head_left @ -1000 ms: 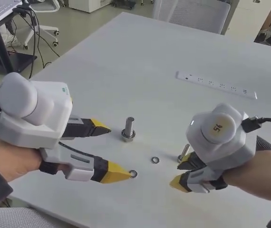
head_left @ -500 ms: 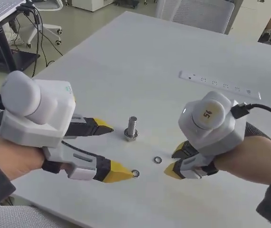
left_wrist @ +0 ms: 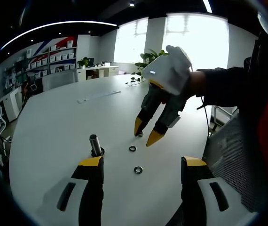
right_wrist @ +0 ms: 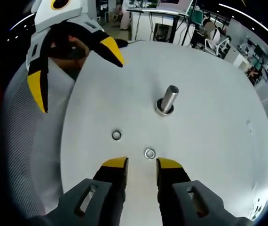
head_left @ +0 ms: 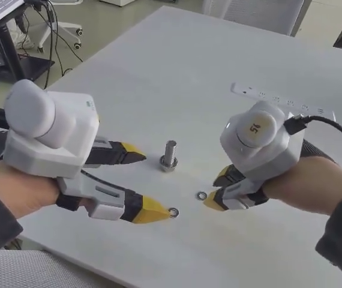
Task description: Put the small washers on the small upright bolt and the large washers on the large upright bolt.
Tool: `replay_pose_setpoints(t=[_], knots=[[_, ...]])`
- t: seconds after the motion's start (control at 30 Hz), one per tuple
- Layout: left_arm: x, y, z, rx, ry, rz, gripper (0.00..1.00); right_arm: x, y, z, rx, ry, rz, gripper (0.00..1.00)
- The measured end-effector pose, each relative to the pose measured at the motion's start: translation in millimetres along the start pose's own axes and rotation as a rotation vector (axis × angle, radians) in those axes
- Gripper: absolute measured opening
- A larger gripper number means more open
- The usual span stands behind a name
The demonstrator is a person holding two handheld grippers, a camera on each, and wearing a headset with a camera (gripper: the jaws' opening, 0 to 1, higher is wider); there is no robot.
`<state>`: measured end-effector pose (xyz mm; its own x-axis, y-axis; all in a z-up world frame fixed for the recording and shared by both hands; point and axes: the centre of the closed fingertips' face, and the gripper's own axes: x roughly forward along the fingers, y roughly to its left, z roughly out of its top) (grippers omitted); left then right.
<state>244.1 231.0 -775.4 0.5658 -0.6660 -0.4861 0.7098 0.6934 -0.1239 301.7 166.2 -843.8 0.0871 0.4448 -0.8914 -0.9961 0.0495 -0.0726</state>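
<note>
A large upright bolt stands on the white table. Two small washers lie flat in front of it. One washer lies just ahead of my right gripper, whose jaws are open a little with nothing between them. The other washer lies by the near fingertip of my left gripper, which is wide open and holds nothing. In the head view the right gripper body hides the small bolt.
A white power strip lies on the far side of the table. A cable trails from the right gripper. A grey chair seat sits at the table's near edge. Desks and office chairs stand beyond the table.
My right gripper has moved left, up to the washer nearer the large bolt, and now covers the small bolt. The left gripper has stayed where it was, still open.
</note>
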Motion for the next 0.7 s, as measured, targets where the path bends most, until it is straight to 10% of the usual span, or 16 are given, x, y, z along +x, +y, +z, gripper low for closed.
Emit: replay_pose_setpoints(t=[0.7], knots=[[0.2, -1.7, 0.1, -0.002, -0.002, -0.003, 0.66, 29.5, -10.6, -5.9, -0.009, 0.078, 0.032, 0.23]])
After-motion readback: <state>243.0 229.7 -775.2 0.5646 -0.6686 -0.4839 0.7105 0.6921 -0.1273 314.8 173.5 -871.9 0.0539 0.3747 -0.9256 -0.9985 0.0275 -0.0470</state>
